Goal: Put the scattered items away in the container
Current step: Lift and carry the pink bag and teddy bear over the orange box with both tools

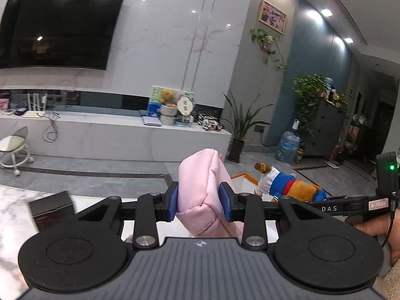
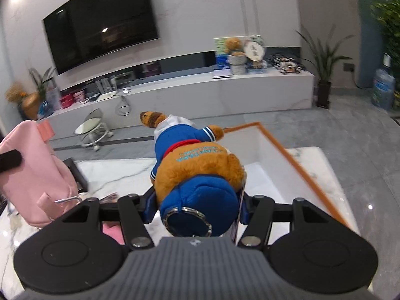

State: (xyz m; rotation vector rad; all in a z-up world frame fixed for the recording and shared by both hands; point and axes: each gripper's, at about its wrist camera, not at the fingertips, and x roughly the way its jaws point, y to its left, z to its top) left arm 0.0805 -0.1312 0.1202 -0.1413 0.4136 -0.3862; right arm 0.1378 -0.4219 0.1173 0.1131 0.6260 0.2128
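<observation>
My left gripper (image 1: 199, 205) is shut on a pink fabric pouch (image 1: 200, 182) and holds it up above the marble table. The pouch also shows at the left of the right wrist view (image 2: 35, 170). My right gripper (image 2: 196, 206) is shut on a brown plush bear in blue and white clothes (image 2: 197, 170), held above the white container with an orange rim (image 2: 287, 155). The bear also shows in the left wrist view (image 1: 285, 187), to the right of the pouch, with the container's orange rim (image 1: 241, 175) behind it.
A black box (image 1: 51, 208) sits on the marble table (image 2: 120, 175) at the left. Pink items (image 2: 112, 232) lie on the table under my right gripper. A TV console, a stool (image 2: 93, 130), potted plants and a water jug (image 1: 287, 146) stand beyond.
</observation>
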